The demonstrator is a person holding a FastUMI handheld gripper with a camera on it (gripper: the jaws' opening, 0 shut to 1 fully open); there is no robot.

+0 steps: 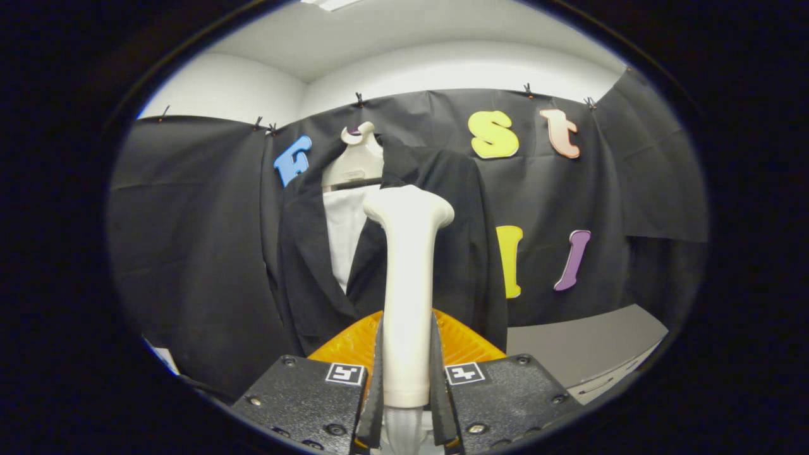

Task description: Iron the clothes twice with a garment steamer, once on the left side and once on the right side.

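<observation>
The gripper (406, 379) has both fingers pressed against the white handle of the garment steamer (407, 278), one on each side, so the steamer stands upright between them with its flared head at the top. Beneath the handle, just ahead of the fingers, an orange ribbed piece (464, 341) fans out; I can't tell whether it belongs to the steamer's base or is something separate.

Beyond the steamer head hangs the black jacket (303, 265), open at the front over a white shirt (344, 234), on a pale hanger form (355, 158) against the dark cloth wall. The steamer head sits roughly in line with the jacket's opening and looks apart from the fabric, not touching it, though depth is hard to judge here. A grey table surface (588, 341) lies off to the right, below the wall.

By my reading, the steamer is picked up and being brought to the garment, with neither pass yet under way. The next move calls for carrying the head over to one side panel of the jacket, close to the cloth, then drawing it along that side while the grip holds firm.
</observation>
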